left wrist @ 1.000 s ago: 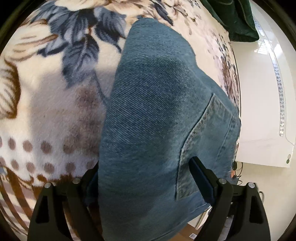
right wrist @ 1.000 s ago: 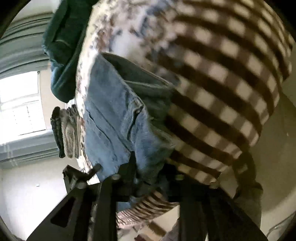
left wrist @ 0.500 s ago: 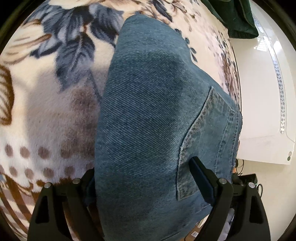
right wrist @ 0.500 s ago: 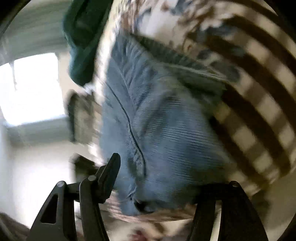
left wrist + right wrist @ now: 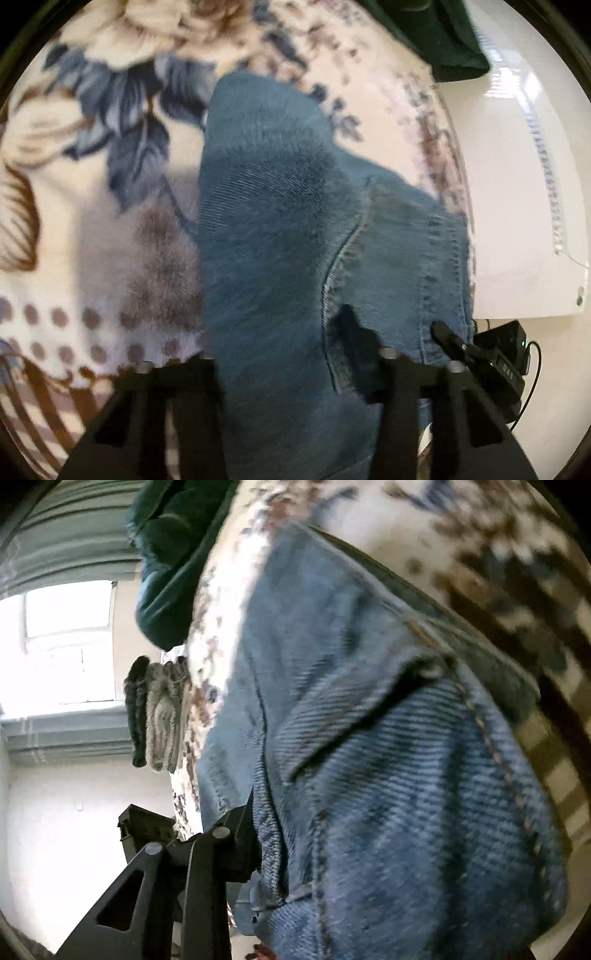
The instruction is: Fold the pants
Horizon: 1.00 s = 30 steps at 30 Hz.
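Blue jeans (image 5: 273,258) on floral blanket (image 5: 110,206).
Left gripper (image 5: 284,354) just closed, pinching denim; right gripper (image 5: 332,849) just closed too, one finger (image 5: 236,827) against denim, grip unclear.

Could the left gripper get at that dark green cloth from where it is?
Probably not right now. The left gripper has its fingers closed on the jeans, and the dark green cloth lies far across the floral blanket. It would need to let go first.
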### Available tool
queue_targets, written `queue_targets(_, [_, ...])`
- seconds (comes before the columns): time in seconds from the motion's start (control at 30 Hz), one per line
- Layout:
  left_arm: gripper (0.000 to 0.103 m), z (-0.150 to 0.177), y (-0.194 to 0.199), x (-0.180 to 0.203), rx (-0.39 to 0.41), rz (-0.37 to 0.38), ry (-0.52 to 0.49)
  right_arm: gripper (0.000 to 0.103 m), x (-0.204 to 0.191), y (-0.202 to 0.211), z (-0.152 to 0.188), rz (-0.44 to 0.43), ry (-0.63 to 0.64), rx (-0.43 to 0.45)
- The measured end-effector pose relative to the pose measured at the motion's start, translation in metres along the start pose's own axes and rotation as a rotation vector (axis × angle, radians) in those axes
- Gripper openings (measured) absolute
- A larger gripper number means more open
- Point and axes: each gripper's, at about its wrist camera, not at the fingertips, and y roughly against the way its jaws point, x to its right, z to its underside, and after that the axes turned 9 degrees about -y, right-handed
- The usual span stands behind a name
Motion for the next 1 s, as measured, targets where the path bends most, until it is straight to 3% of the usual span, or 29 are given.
queue_targets(0.27, [0.027,-0.022,0.082,0.017,0.091,0.067,0.021,0.032,-0.113,0.025,0.009,0.011,0.099,-0.021])
queue_targets(0.37, [0.027,-0.040,0.127,0.015,0.133,0.090,0.032,0.031,-0.177,0.016,0.012,0.000,0.160,-0.036])
queue_targets(0.5, [0.027,-0.091,0.200,0.007,0.225,0.088,0.026,0.031,-0.271,-0.021,0.006,-0.052,0.225,-0.055])
queue_targets(0.67, [0.027,-0.174,0.285,-0.035,0.359,0.058,0.033,0.032,-0.407,-0.122,-0.015,-0.158,0.299,-0.075])
queue_targets(0.8, [0.027,-0.261,0.346,-0.090,0.467,0.010,0.023,0.031,-0.500,-0.219,-0.035,-0.214,0.358,-0.084])
queue_targets(1.0, [0.027,-0.384,0.384,-0.201,0.488,-0.061,0.040,0.031,-0.574,-0.363,-0.055,-0.199,0.399,-0.091])
